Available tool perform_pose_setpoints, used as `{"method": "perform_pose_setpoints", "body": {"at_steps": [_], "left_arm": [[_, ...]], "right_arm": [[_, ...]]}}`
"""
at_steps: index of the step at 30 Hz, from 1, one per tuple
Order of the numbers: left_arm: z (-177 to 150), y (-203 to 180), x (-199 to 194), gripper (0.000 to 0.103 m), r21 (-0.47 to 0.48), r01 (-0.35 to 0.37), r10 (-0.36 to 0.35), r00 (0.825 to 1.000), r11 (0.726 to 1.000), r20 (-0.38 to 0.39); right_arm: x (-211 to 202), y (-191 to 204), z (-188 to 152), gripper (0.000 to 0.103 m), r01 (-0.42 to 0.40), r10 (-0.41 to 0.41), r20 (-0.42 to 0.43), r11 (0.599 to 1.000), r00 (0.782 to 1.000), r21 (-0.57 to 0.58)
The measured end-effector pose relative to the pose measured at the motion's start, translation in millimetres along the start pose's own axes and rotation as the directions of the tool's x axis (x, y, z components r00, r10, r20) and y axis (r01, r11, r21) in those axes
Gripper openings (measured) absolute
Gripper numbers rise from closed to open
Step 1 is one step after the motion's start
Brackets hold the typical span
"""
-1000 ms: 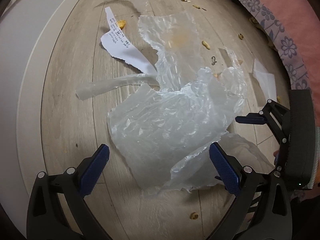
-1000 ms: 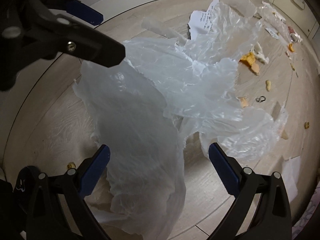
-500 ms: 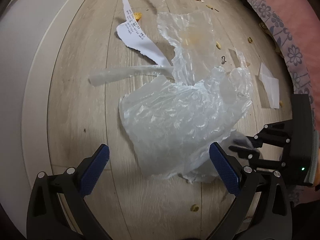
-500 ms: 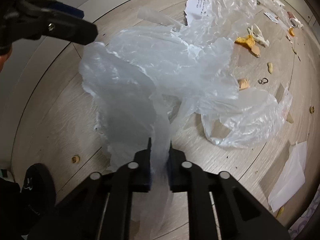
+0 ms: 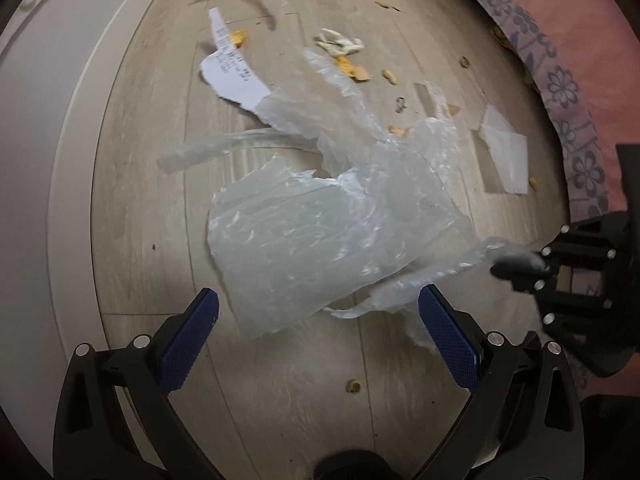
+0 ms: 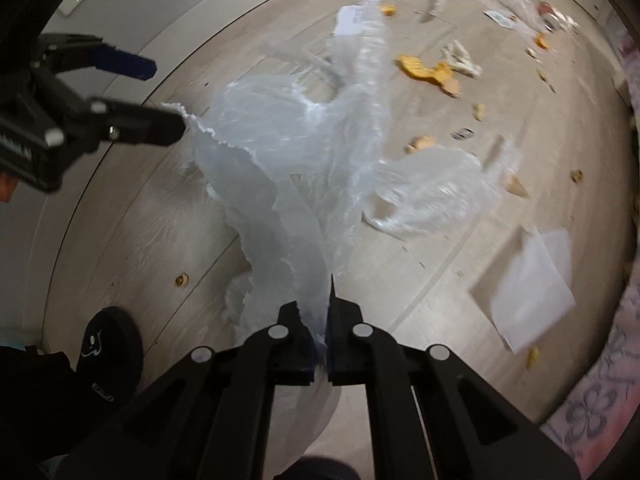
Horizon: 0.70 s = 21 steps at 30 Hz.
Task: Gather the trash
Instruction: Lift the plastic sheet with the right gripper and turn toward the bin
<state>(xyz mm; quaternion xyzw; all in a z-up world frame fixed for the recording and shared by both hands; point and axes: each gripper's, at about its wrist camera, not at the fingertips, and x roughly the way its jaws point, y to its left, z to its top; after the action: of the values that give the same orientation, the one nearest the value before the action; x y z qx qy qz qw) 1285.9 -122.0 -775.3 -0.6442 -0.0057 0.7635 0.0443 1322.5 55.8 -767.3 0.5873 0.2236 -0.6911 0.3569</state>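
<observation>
A big crumpled clear plastic sheet (image 5: pixel 320 232) hangs partly lifted off the wooden floor. My right gripper (image 6: pixel 320 320) is shut on one bunched edge of it, and the sheet (image 6: pixel 280 152) trails away from the jaws. In the left wrist view the right gripper (image 5: pixel 516 268) pulls the sheet's corner at the right. My left gripper (image 5: pixel 318 332) stands open above the sheet's near edge, nothing between its blue pads. From the right wrist view the left gripper (image 6: pixel 156 96) is at the upper left, beside the sheet's torn edge.
Other litter lies on the floor: a torn written note (image 5: pixel 236 76), orange peel bits (image 6: pixel 424 68), a white paper square (image 6: pixel 532 284), a second clear bag (image 6: pixel 432 192), scattered nut shells. A white wall base (image 5: pixel 48 160) runs left; pink floral bedding (image 5: pixel 580 60) right. A black slipper (image 6: pixel 112 344) is near.
My right gripper went from wide open to shut on the plastic sheet and rose, lifting the sheet off the floor. The left gripper also rose and stayed open.
</observation>
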Motion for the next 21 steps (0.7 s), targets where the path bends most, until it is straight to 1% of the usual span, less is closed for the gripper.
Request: {"method": "perform_pose_setpoints", "body": {"at_steps": [3,9,15,21], "left_arm": [[2,-9,-1,0.097,0.024,-0.006,0.006,1.0,1.0,-0.009],[11,-21,-16,0.097,0.028,-0.002,0.002,1.0,1.0,-0.01],[19,-33,-55,0.097,0.019,0.007,-0.007,1.0,1.0,0.006],[17,-52,-94,0.097,0.027,0.022,-0.023,1.0,0.999,0.017]], "right_arm": [[-14,-8,-7,0.005,0.014,-0.013,-0.009,0.999,1.0,0.034],[-48,-17,-11,0.005,0.022,-0.022,0.002,0.998,1.0,0.066],[-93,-18,-10,0.005,0.033,-0.034,0.013,0.996,0.999,0.079],[-136,-19,-6,0.005,0.046,-0.049,0.033,0.994,0.998,0.097]]}}
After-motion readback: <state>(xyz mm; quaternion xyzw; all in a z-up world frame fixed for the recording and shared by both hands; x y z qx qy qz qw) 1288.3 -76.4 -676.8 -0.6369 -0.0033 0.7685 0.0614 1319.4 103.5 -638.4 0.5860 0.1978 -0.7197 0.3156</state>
